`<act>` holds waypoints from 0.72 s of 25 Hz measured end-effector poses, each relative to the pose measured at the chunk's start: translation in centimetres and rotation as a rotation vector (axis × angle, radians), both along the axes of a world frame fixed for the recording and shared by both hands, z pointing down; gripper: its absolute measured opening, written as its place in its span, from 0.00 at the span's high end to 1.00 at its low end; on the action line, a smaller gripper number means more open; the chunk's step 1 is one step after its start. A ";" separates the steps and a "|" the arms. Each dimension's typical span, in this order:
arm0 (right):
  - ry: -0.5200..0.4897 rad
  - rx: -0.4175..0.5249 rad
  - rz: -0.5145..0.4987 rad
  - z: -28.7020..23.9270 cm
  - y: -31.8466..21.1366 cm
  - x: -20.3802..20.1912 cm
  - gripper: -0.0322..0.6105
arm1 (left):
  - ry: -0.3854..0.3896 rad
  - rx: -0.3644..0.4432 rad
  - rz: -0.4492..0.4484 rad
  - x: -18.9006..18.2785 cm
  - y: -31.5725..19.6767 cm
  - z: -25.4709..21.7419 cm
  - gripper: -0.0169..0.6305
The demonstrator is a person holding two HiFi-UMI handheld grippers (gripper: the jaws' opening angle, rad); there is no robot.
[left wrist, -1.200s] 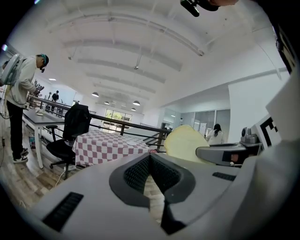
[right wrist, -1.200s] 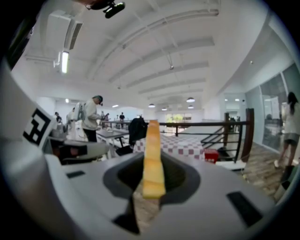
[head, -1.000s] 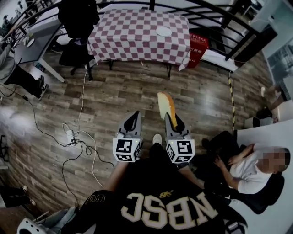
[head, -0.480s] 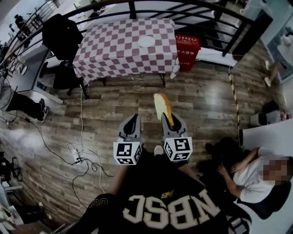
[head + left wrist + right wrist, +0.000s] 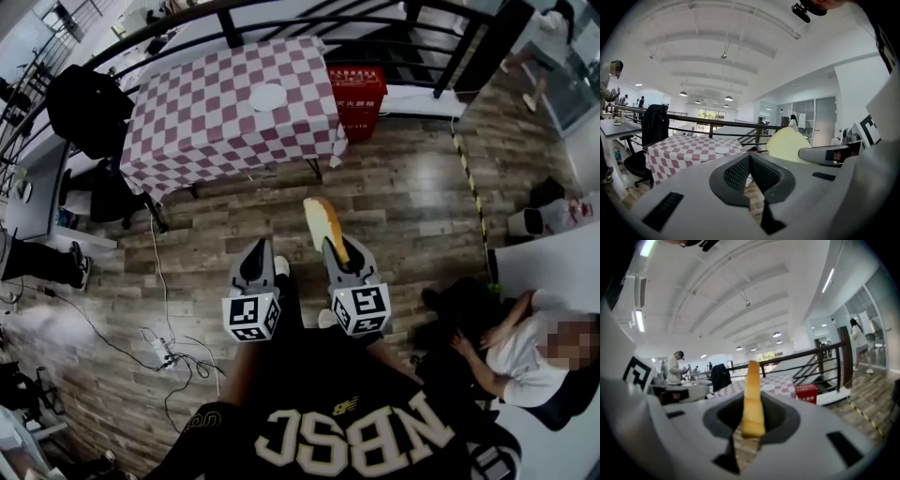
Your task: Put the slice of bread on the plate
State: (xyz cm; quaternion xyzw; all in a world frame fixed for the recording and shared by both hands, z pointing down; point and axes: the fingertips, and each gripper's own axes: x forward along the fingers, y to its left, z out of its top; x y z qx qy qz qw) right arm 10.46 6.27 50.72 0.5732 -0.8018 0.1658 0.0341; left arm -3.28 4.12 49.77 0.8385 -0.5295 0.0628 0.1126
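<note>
Gripping slice of bread edge-on, upright: right tongs, pads pressed on both faces. Bread held above wooden floor, well short of checkered tabletop. Plate seen on tabletop, bare. Left tongs closed, nothing between, likewise short of tabletop. Pick-up judged done; approach to tabletop, lowering onto plate and release left.
</note>
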 end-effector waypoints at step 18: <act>0.013 0.051 0.149 -3.8 -17.1 -4.2 0.80 | 0.078 0.077 0.179 -2.6 -18.7 -3.6 0.95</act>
